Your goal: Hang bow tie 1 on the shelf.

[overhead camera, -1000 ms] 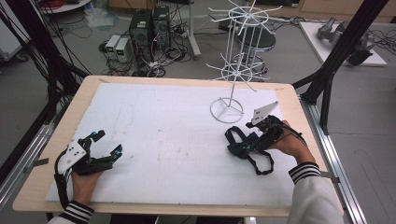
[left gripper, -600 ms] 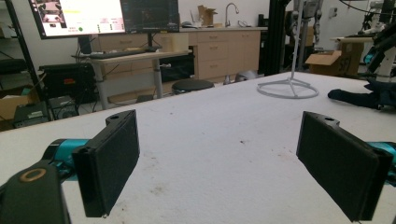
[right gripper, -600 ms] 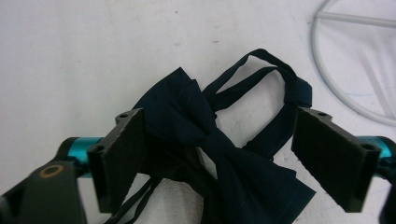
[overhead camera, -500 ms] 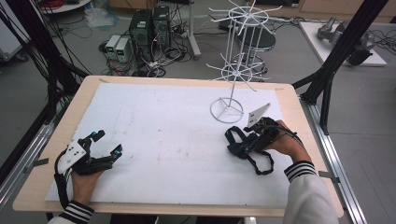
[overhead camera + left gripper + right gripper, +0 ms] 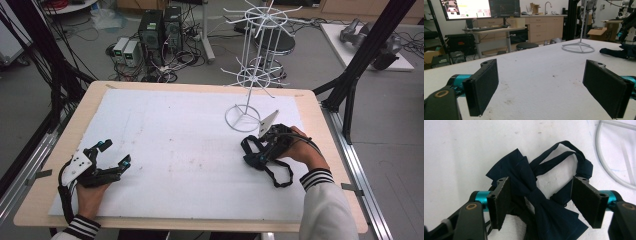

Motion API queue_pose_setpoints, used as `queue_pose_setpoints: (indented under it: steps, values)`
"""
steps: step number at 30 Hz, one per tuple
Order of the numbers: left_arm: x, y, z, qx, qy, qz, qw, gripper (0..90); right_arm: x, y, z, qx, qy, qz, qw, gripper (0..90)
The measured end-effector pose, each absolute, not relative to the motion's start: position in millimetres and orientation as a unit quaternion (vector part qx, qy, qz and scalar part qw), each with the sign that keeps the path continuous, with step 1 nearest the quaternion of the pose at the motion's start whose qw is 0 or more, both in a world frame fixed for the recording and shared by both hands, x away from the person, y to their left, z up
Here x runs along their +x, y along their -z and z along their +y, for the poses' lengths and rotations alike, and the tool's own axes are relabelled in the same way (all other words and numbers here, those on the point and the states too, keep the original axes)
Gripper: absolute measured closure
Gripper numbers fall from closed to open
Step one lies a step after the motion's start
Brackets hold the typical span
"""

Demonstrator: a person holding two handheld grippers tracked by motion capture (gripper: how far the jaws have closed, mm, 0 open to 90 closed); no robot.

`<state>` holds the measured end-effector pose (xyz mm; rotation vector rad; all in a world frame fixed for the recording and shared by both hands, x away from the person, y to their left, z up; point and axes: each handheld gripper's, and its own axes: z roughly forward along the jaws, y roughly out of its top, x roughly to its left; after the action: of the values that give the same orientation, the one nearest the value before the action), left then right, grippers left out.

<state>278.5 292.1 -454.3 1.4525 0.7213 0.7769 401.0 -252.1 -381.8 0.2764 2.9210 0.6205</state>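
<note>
A dark navy bow tie (image 5: 534, 192) with a thin strap loop lies flat on the white tabletop at the right. My right gripper (image 5: 541, 185) points down over it, one pad on each side of the knot. The jaws have just been closing with the bow tie between them, and a gap still shows between each pad and the cloth. In the high view that gripper (image 5: 255, 152) sits just in front of the white wire rack (image 5: 242, 117). My left gripper (image 5: 115, 152) rests at the front left, open with nothing between its pads (image 5: 484, 85).
The wire rack's round base (image 5: 597, 145) lies close beside the bow tie, its hooked arms rising above. The white board (image 5: 190, 150) covers a wooden table with black frame posts at the corners. Computers and cables sit on the floor beyond the far edge.
The right hand has shifted slightly left and leaned down over the bow tie. The left hand has stayed put.
</note>
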Motion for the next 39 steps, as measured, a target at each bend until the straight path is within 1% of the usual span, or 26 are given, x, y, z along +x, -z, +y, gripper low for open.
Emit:
queue_pose_setpoints:
  steps: [8,18,26,39]
  values:
    - [278.6,454.3,292.2,0.633,-0.338,0.313,0.622,13.7,400.2,384.9,-250.1,0.088,-0.191,0.975,0.065,33.8]
    - [278.6,454.3,292.2,0.632,-0.338,0.314,0.622,13.7,400.7,389.9,-249.6,0.077,-0.164,0.982,0.06,41.9]
    - [278.7,454.4,292.5,0.632,-0.338,0.313,0.622,13.7,401.6,393.3,-248.4,0.07,-0.153,0.984,0.055,50.1]
    - [278.6,454.3,292.5,0.633,-0.338,0.313,0.622,13.7,403.3,395.8,-247.3,0.067,-0.145,0.986,0.055,52.7]
